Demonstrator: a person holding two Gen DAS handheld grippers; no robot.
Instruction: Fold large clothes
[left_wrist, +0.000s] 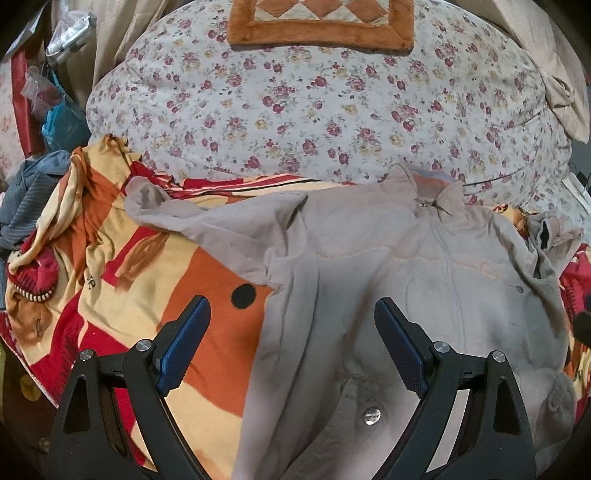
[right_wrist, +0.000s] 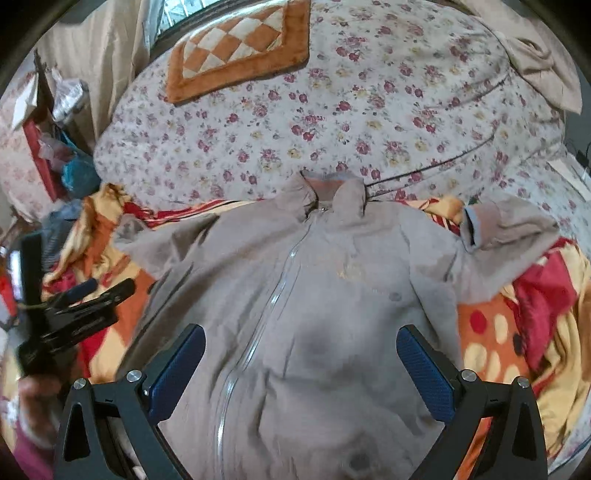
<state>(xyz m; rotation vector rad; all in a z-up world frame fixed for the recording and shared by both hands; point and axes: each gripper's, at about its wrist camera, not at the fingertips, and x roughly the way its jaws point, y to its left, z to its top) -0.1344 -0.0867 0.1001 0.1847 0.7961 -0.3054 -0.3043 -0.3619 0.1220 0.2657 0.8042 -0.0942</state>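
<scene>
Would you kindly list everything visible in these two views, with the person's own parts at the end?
jacket: one, beige-grey, zipped, spread front-up on the patterned blanket, collar towards the floral quilt.
patterned blanket: one, orange, cream and red, under the jacket.
floral quilt: one, white with red flowers, beyond the collar.
checked mat: one, orange and cream, on the quilt.
grey cloth: one, striped, at the blanket's left edge.
left gripper: one, black with blue pads, open above the jacket.
right gripper: one, same colours, open above the jacket.
</scene>
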